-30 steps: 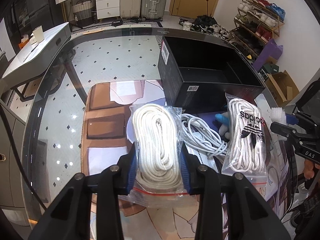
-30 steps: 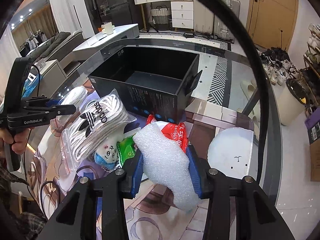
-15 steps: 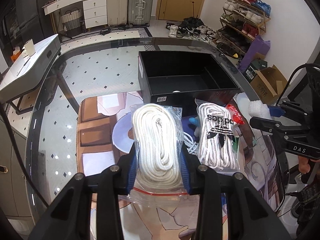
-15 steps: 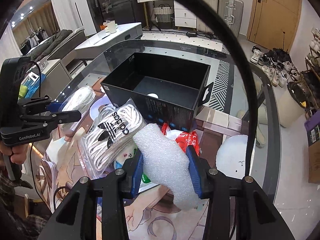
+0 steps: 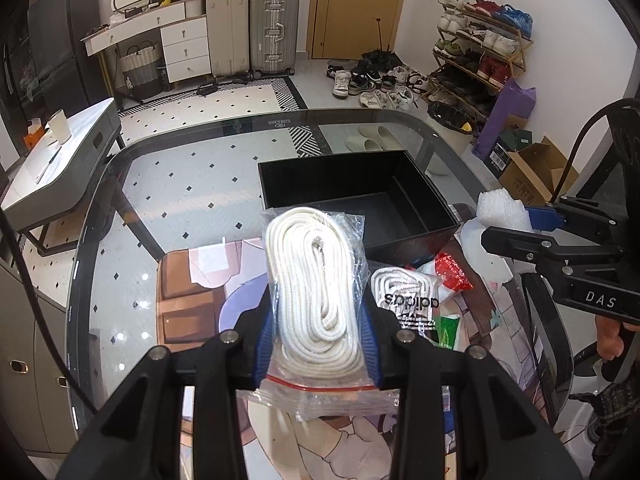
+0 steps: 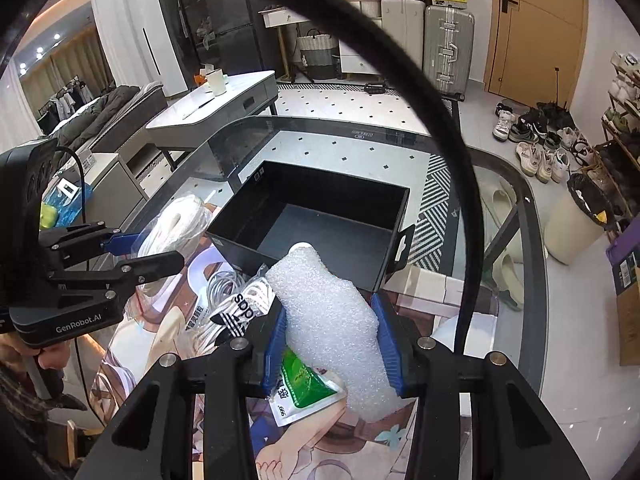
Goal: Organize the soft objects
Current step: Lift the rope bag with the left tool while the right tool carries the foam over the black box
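The left gripper (image 5: 318,334) had its jaws clamped on a clear bag of white rope (image 5: 316,280), held up off the surface (image 5: 132,240). The right gripper (image 6: 330,338) had its jaws clamped on a block of white foam (image 6: 328,320), also in the air. Both loads hung on the near side of the black box (image 6: 320,220), not yet over its opening.

Below the grippers, on the printed mat (image 5: 188,304), several soft things lay in a loose heap just in front of the box: an adidas bag of white laces (image 6: 244,312), a green-and-white pouch (image 6: 304,384), a red packet (image 5: 452,276) and a coil of white cable (image 6: 224,284). They overlapped one another, so a further item underneath could not be ruled out.

Further off, the box stood open. What showed of its floor looked bare, and a divider (image 5: 408,204) split it into a wide and a narrow compartment. Part of the floor was hidden behind the foam and the near wall.

By this reading the task was at an early stage: nothing visible had gone in, two things were in hand and probably bound for the box, and at least four more waited on the mat. Which compartment each should take could not be told.
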